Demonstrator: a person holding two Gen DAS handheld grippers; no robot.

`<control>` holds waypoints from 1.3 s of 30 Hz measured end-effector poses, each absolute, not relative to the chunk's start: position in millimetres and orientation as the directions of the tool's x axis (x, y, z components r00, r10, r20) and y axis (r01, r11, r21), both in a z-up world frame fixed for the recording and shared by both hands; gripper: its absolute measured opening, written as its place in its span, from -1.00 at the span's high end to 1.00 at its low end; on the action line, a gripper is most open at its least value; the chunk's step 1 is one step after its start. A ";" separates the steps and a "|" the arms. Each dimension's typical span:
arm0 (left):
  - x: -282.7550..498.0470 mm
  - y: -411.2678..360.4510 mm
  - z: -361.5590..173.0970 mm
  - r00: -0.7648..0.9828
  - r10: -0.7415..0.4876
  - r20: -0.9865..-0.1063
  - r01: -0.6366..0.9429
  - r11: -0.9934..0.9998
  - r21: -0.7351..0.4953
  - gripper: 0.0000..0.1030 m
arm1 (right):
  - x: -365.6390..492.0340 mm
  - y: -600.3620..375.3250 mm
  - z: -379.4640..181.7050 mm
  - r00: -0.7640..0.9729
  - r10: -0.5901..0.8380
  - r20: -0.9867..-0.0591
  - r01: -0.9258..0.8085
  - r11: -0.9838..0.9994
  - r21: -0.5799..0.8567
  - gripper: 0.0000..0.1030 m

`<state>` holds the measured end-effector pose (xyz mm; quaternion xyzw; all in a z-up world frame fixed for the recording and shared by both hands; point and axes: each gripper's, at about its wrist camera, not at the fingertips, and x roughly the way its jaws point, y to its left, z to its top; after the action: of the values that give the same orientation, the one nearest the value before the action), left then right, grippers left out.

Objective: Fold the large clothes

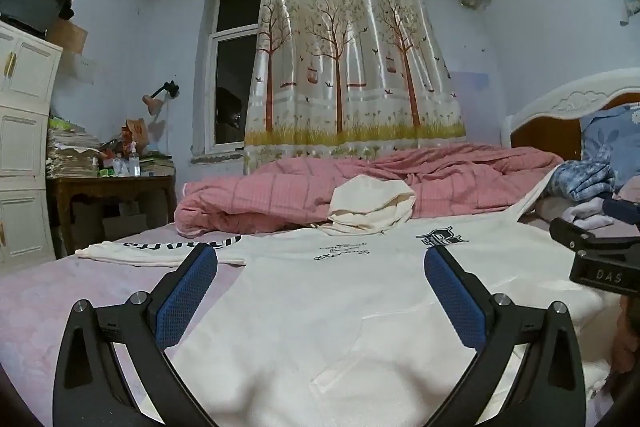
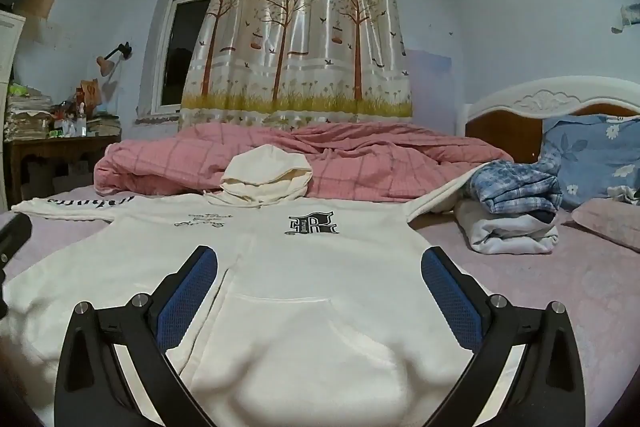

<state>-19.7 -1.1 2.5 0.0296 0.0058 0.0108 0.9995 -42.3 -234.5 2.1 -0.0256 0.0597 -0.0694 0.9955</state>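
I have the left gripper [image 1: 320,259] and right gripper [image 2: 319,259] spread wide, empty, over the white hoodie [image 2: 320,267], seemingly not touching it.

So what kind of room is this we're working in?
Most likely a home bedroom: the white hoodie lies spread on a bed with a carved headboard, a pink quilt bunched behind it, and a floral pillow.

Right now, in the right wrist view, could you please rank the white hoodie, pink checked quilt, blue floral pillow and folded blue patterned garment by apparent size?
1. White hoodie, though it lies nearest the camera.
2. Pink checked quilt.
3. Blue floral pillow.
4. Folded blue patterned garment, close to the pillow in apparent size.
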 end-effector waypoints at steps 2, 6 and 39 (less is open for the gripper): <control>-18.5 -0.2 3.8 1.000 0.018 -0.019 -0.017 0.998 0.057 -1.00 | -34.8 -237.4 2.3 0.983 -0.142 -0.118 0.136 0.989 -0.060 -1.00; -15.6 -4.4 2.9 0.998 0.047 -0.031 -0.045 0.997 0.062 -1.00 | -26.8 -235.4 -2.3 0.987 -0.089 -0.136 0.081 0.995 -0.059 -1.00; -18.6 -6.0 2.5 0.999 0.050 -0.021 -0.049 0.996 0.068 -1.00 | -22.5 -233.9 -1.5 0.985 -0.103 -0.138 0.093 0.993 -0.074 -1.00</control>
<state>-18.6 -6.0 2.5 0.0337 0.0114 0.0249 0.9991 -22.5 -233.9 -1.5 -0.0339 0.0712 -0.0492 0.9957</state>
